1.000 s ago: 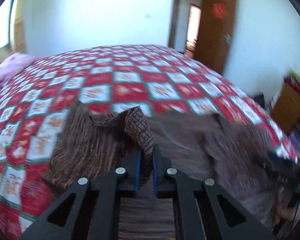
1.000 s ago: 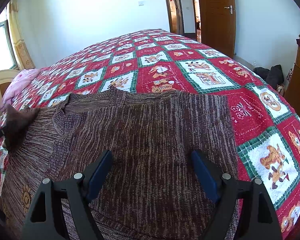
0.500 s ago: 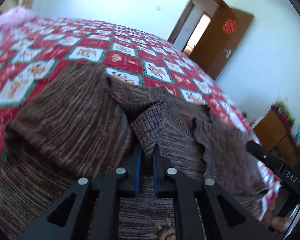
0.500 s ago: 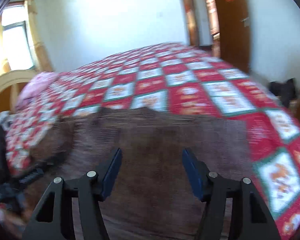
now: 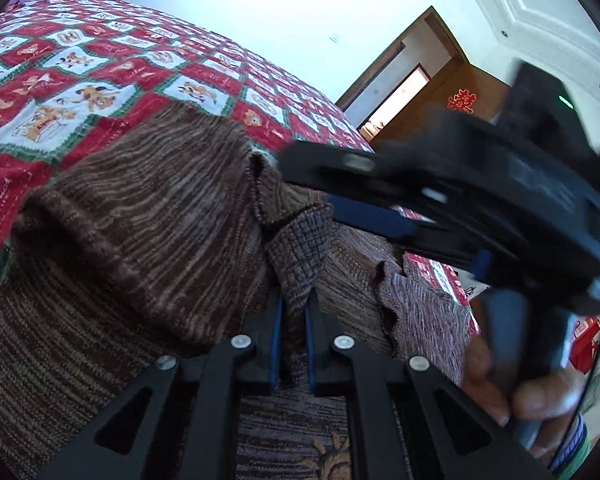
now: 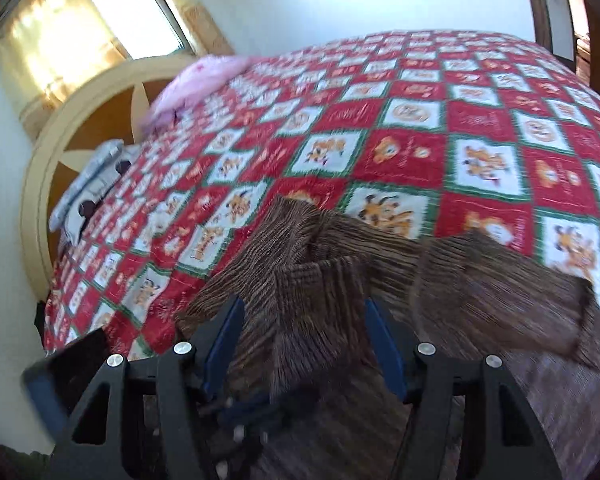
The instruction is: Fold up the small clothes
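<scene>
Sweater (image 5: 140, 216), brown marled knit, lay on the red-and-white checked bedspread (image 5: 80, 92); the left gripper (image 5: 291, 344) was clenched on its ribbed cuff (image 5: 300, 252), sleeve drawn across the body. Only the left wrist view caught the right gripper's black body and the hand (image 5: 528, 392) holding it, plus the open door (image 5: 464, 96); only the right wrist view showed the headboard (image 6: 80, 128), window (image 6: 112, 4) and pink pillow (image 6: 204, 80). Right gripper (image 6: 304, 344) stood released, jaws having just narrowed, straddling a raised fold without pressing; bare quilt stretched beyond the sweater's far edge.

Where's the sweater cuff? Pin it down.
In the left wrist view, the cuff sits centre frame, pinched in the left tongs, just below the right tongs.
</scene>
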`<state>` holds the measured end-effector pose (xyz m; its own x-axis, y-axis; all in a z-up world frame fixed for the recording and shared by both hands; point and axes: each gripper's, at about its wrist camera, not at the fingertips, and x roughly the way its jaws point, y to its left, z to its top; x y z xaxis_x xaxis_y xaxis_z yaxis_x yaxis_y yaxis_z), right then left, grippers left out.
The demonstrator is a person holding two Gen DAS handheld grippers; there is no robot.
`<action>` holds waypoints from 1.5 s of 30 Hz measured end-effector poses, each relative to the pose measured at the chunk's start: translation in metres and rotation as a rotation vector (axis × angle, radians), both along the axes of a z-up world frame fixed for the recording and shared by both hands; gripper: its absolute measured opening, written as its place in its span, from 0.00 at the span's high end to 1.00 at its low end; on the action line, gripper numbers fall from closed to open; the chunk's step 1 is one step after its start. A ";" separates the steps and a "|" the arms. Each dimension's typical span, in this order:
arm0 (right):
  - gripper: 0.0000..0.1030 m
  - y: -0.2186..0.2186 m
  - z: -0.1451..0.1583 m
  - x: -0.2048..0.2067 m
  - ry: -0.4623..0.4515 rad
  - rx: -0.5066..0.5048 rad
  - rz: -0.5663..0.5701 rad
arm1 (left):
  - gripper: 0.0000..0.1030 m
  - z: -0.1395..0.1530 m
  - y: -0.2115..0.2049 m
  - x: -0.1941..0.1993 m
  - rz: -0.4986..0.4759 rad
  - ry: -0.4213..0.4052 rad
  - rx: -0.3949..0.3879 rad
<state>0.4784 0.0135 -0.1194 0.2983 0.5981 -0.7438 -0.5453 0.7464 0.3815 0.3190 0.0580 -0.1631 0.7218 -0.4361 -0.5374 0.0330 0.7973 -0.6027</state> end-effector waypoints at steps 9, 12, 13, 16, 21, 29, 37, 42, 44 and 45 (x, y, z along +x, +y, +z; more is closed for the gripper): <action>0.83 -0.009 -0.026 0.008 0.075 0.049 -0.032 | 0.90 0.000 -0.003 0.001 -0.014 -0.005 -0.008; 0.86 -0.036 -0.016 0.003 0.076 0.133 -0.070 | 0.90 0.004 -0.007 -0.003 -0.038 -0.026 0.003; 0.88 -0.045 -0.014 0.001 0.069 0.133 -0.089 | 0.90 0.006 -0.010 -0.004 -0.050 -0.036 0.009; 0.90 -0.068 -0.011 -0.002 0.078 0.168 -0.143 | 0.90 0.017 -0.014 -0.008 -0.079 -0.083 0.036; 0.90 -0.104 -0.002 -0.007 0.090 0.256 -0.197 | 0.90 0.032 -0.026 -0.008 -0.133 -0.134 0.138; 0.92 -0.145 0.011 -0.010 0.045 0.247 -0.244 | 0.90 0.050 -0.073 -0.012 -0.258 -0.196 0.300; 0.92 -0.178 -0.026 -0.007 0.084 0.169 -0.320 | 0.78 0.037 -0.117 -0.016 -0.352 -0.155 0.470; 0.92 -0.197 -0.031 -0.020 0.069 0.116 -0.405 | 0.42 0.046 -0.106 -0.028 -0.346 -0.178 0.504; 0.92 -0.206 -0.020 -0.031 0.000 0.057 -0.451 | 0.42 0.052 -0.089 -0.033 -0.328 -0.185 0.513; 0.92 -0.208 -0.015 -0.035 -0.021 0.047 -0.460 | 0.42 0.055 -0.079 -0.034 -0.308 -0.184 0.525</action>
